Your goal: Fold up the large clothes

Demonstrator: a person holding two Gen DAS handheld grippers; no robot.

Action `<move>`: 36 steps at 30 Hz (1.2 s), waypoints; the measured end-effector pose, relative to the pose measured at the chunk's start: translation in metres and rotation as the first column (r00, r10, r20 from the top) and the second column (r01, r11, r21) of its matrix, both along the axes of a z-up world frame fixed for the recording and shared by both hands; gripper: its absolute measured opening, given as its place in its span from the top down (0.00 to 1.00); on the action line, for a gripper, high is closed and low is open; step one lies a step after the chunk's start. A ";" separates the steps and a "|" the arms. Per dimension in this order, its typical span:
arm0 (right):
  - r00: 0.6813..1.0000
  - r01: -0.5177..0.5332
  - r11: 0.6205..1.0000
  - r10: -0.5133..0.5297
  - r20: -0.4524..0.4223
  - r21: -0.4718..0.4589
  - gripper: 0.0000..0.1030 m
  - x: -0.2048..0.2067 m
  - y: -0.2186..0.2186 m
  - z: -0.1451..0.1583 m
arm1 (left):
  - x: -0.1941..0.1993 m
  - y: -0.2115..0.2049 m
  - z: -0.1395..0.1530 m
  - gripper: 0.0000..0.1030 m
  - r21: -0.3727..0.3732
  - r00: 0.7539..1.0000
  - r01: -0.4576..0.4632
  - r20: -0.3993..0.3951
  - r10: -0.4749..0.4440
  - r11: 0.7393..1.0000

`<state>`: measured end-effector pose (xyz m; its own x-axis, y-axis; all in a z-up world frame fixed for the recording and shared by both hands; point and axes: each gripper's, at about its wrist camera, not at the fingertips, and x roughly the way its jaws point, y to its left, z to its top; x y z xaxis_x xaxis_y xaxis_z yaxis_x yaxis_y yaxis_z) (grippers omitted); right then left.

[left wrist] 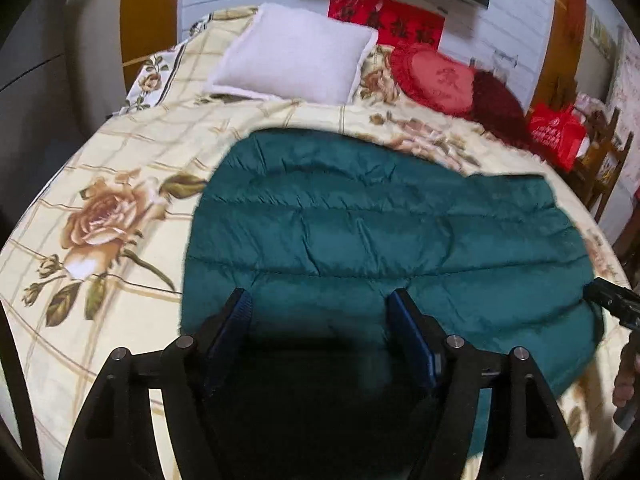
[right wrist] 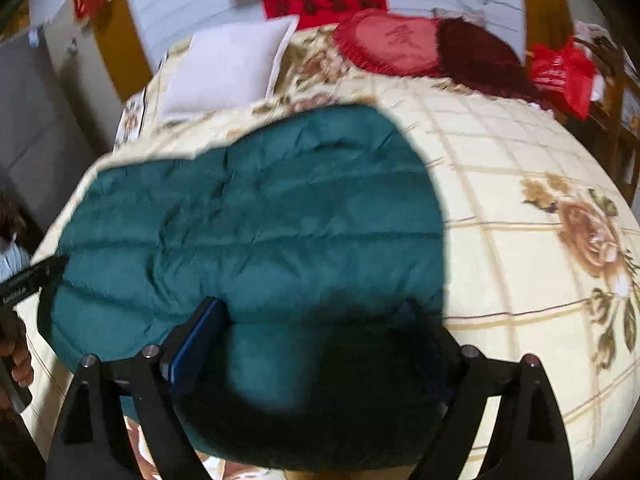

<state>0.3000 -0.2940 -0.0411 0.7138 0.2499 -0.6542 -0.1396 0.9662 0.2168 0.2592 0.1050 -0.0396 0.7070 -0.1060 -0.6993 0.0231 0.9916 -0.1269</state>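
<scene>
Where the black, angular arms of the left gripper (left wrist: 320, 312) fill the bottom of its own view, two flat blue ribbed pads (left wrist: 404, 320) stand well apart with nothing pinched between them, poised above the near edge of a teal quilted jacket (left wrist: 380, 232). Seen from its wrist camera, the right gripper (right wrist: 316, 312) likewise stands wide, its one clearly visible blue pad (right wrist: 202, 328) at the left and the other lost in dark shadow; whether either pad touches the fabric cannot be told, and nothing is visibly clamped. A hand (right wrist: 18, 356) curls round a black handle at the left edge of the right view, and the other tool's dark tip (left wrist: 616, 304) pokes in at the right edge of the left view. Puffy and soft, the jacket lies spread flat across the middle of the bed, its matte surface crossed by horizontal stitched channels and shallow creases, its outline rounded. Beneath it lies a cream bedspread (left wrist: 100, 160) with a tan grid and large brown roses. Farther off sit a square pale pillow (left wrist: 296, 64), a frilled red heart-shaped cushion (left wrist: 436, 80) and a fuzzy maroon one (left wrist: 500, 104). Beyond, a glossy red bag (left wrist: 556, 132) and a red banner (left wrist: 388, 20) on a white panelled wall.
</scene>
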 end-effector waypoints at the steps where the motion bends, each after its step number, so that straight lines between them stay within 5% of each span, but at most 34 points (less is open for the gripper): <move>1: 1.000 0.012 1.000 -0.012 0.013 0.016 0.12 -0.006 -0.008 0.002 | -0.008 0.004 0.005 0.48 0.001 1.000 0.002 0.021 -0.002 1.000; 5: 0.997 0.083 0.984 -0.081 -0.018 0.156 0.11 -0.032 -0.057 -0.009 | -0.051 0.036 0.005 0.48 0.007 0.996 0.016 0.093 -0.017 1.000; 9: 0.994 0.051 0.981 -0.032 -0.101 0.187 0.11 -0.028 -0.072 -0.035 | -0.068 0.063 -0.031 0.48 -0.004 0.999 0.042 0.025 -0.042 0.999; 13: 0.987 -0.033 0.967 0.072 -0.146 0.252 0.11 -0.020 -0.057 -0.055 | -0.062 0.071 -0.043 0.48 -0.130 0.998 0.068 0.022 -0.066 0.989; 22: 0.985 -0.121 0.982 0.137 -0.106 0.142 0.15 -0.005 -0.010 -0.061 | -0.071 0.014 -0.040 0.48 -0.039 0.974 0.225 -0.010 -0.225 0.974; 36: 0.983 -0.165 0.979 0.172 -0.058 0.117 0.14 -0.013 0.001 -0.055 | -0.066 0.020 -0.046 0.48 0.022 0.999 0.027 -0.042 -0.026 0.999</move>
<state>0.2874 -0.2927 -0.0960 0.6102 0.4370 -0.6608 -0.2795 0.8992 0.3366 0.1933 0.1251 -0.0854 0.6742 -0.1078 -0.7307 0.0444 0.9934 -0.1056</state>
